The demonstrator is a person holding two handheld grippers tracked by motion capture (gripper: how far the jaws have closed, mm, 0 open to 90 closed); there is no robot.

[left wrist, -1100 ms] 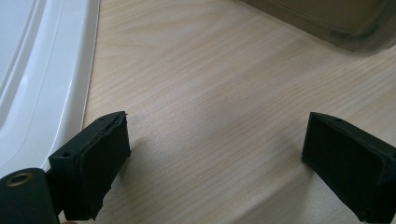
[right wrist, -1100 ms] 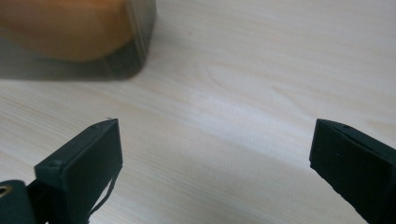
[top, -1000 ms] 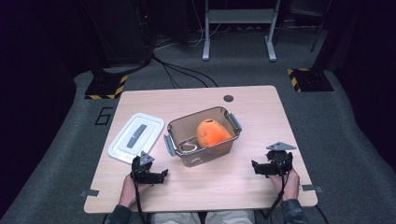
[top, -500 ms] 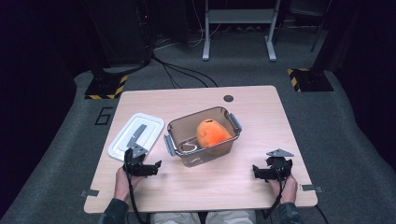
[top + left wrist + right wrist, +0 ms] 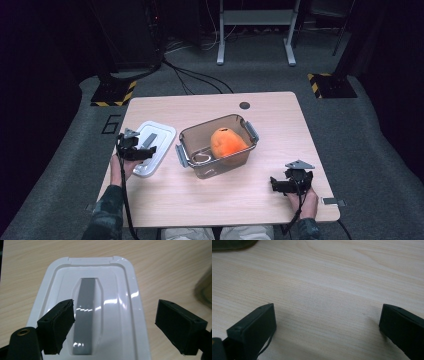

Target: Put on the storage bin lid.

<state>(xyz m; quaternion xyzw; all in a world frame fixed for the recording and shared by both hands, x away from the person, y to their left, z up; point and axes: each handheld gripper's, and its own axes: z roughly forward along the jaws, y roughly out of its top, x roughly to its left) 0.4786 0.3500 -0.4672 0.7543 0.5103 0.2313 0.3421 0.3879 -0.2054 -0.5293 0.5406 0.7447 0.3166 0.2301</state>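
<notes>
The right gripper (image 5: 278,184) rests near the desk's (image 5: 280,120) front edge, jaws spread over bare wood. The left gripper (image 5: 145,151) hovers spread over the white lid (image 5: 95,307), straddling its grey handle (image 5: 85,315). Beyond, the clear container (image 5: 200,142) holds an orange fruit (image 5: 226,142).

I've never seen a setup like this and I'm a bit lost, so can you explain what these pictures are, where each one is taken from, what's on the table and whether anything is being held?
A person sits at a wooden table holding a hand tool with two black jaws in each hand. The high view looks down from above. The other two pictures come from small cameras riding on each tool, looking along its jaws.

On the table are a clear plastic container with an orange fruit inside, and beside it a white lid with a grey handle.

The left gripper hovers open over the lid, one jaw on either side of the handle. The right gripper is open above bare wood. Nothing is held.
</notes>
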